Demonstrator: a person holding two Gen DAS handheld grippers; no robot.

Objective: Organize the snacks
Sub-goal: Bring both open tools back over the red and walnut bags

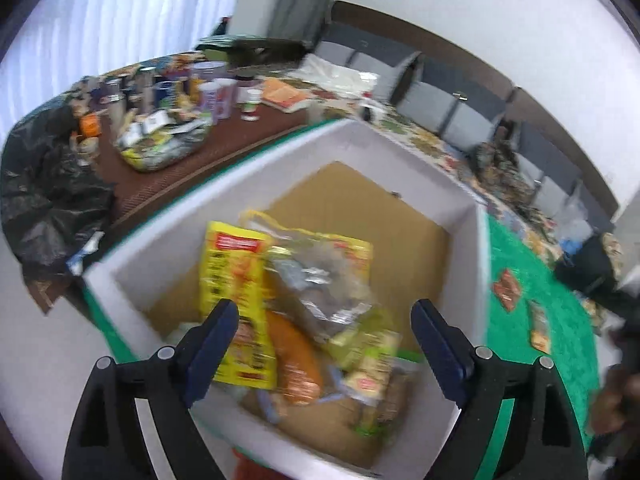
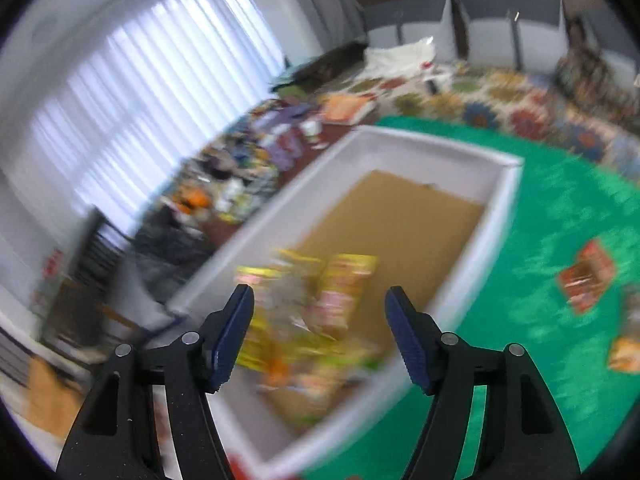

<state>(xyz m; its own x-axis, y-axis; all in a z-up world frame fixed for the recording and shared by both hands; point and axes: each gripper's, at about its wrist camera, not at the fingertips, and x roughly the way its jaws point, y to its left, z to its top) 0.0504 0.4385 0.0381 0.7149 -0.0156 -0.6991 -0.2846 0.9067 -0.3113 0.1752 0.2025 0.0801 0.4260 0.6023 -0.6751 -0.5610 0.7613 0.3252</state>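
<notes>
A white box (image 1: 472, 272) with a brown cardboard floor stands on a green mat (image 1: 560, 320). Inside it lies a pile of snacks: a yellow packet (image 1: 236, 280), an orange packet (image 1: 296, 360), a silver-and-clear bag (image 1: 320, 280) and pale green packets (image 1: 372, 348). My left gripper (image 1: 324, 328) hovers over the pile, open, with nothing between its blue pads. In the blurred right wrist view my right gripper (image 2: 320, 320) hangs open above the same box (image 2: 496, 208) and its snack pile (image 2: 320, 304), holding nothing.
Loose snack packets lie on the green mat to the right of the box (image 1: 508, 288) (image 1: 540, 332) (image 2: 584, 276) (image 2: 624, 356). Beyond the box a brown table strip (image 1: 192, 160) carries cups, jars and a bag of packets (image 1: 164, 144). A black bag (image 1: 48, 200) sits at the left.
</notes>
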